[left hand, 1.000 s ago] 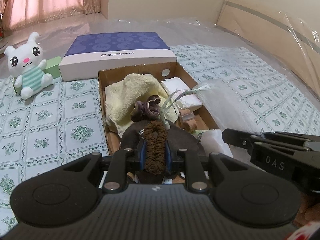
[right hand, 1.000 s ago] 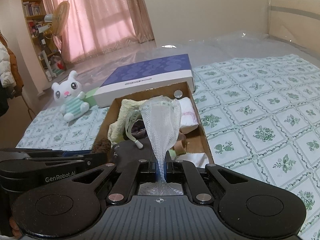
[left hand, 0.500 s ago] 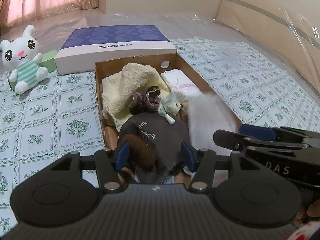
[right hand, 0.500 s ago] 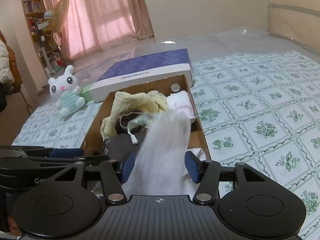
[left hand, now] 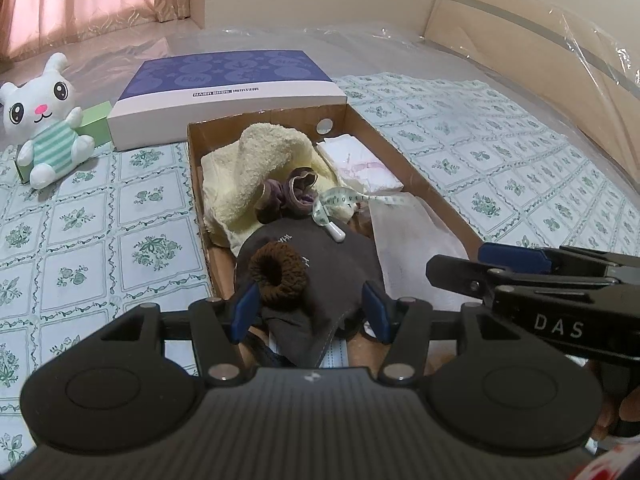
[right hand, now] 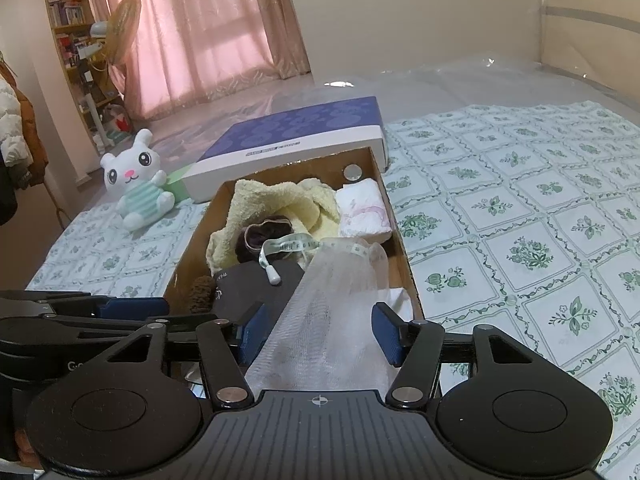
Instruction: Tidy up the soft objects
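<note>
Cardboard box [left hand: 436, 196] was packed w/ yellow towel [left hand: 256, 168], dark cloth [left hand: 320, 272] & white mesh [right hand: 332, 300]; no gap inside. Bed [right hand: 520, 216] lay open to its right; purple box [left hand: 224, 80] blocked behind.

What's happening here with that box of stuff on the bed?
A person with a two-finger gripper in each hand is sorting soft things into a cardboard box. Both are open: the left gripper hovers over a brown scrunchie lying on a dark cap, and the right gripper straddles a white mesh bag. A yellow towel and a tape measure also lie inside.
</note>
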Demonstrator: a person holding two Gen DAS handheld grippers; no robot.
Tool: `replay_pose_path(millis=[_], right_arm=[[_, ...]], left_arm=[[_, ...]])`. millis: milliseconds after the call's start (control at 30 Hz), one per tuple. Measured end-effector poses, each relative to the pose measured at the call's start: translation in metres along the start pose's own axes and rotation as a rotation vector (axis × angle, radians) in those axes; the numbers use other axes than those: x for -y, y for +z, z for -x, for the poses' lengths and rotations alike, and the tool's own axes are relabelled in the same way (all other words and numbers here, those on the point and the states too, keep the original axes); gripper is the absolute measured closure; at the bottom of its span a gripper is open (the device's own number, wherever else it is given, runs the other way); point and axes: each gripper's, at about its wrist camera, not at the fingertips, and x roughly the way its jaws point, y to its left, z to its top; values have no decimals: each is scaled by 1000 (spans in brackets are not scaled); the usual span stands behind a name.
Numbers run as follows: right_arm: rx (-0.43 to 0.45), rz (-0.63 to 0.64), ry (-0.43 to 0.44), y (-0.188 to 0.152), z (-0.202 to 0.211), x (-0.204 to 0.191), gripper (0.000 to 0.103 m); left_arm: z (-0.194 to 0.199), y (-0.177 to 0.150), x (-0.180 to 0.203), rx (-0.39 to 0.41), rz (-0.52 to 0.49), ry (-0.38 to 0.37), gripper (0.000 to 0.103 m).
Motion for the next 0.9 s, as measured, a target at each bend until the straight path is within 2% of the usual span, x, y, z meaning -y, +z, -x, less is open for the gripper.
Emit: replay_pose_path(millis=[400, 567, 700, 900], right_arm=[[27, -7, -1, -1, 23, -5, 45], [41, -19, 3, -9, 45, -11, 42], [58, -25, 4, -16, 64, -17, 33], [82, -32, 8, -24, 90, -26, 31]], left_arm=[[23, -4, 1, 21, -8, -7, 49], [51, -15, -3, 34, -10, -4, 45], [77, -24, -6, 51, -12, 8, 45], [115, -33, -6, 85, -28, 21, 45]])
